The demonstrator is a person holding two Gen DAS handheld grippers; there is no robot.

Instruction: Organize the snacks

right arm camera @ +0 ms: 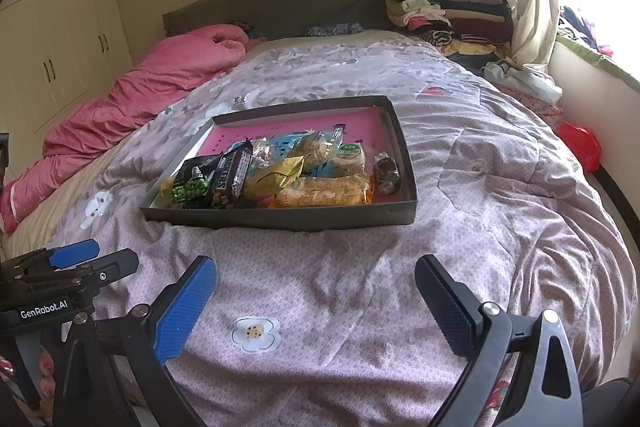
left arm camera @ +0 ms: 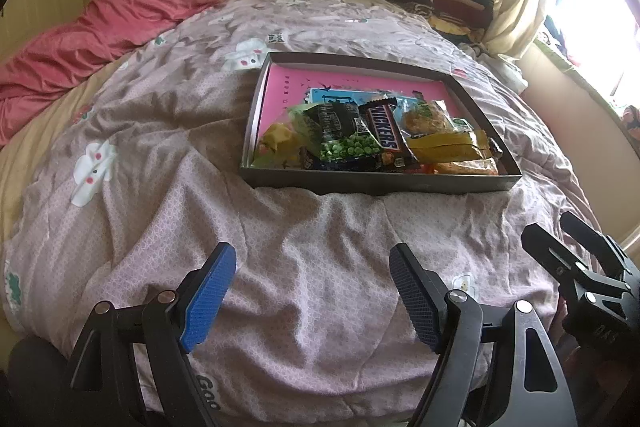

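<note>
My left hand-held gripper hangs open over the mauve quilt, nothing between its blue pads. Ahead lies the dark tray of snacks: a Snickers bar beside a green pea packet. My right hand-held gripper shows at the right edge.

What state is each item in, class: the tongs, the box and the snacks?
Left tongs: open, empty, over the quilt.
Right tongs: open, empty.
Shallow dark cardboard box with pink floor: lidless, on the bed.
Wrapped snacks: piled at the box's near end, sealed as far as visible.
</note>
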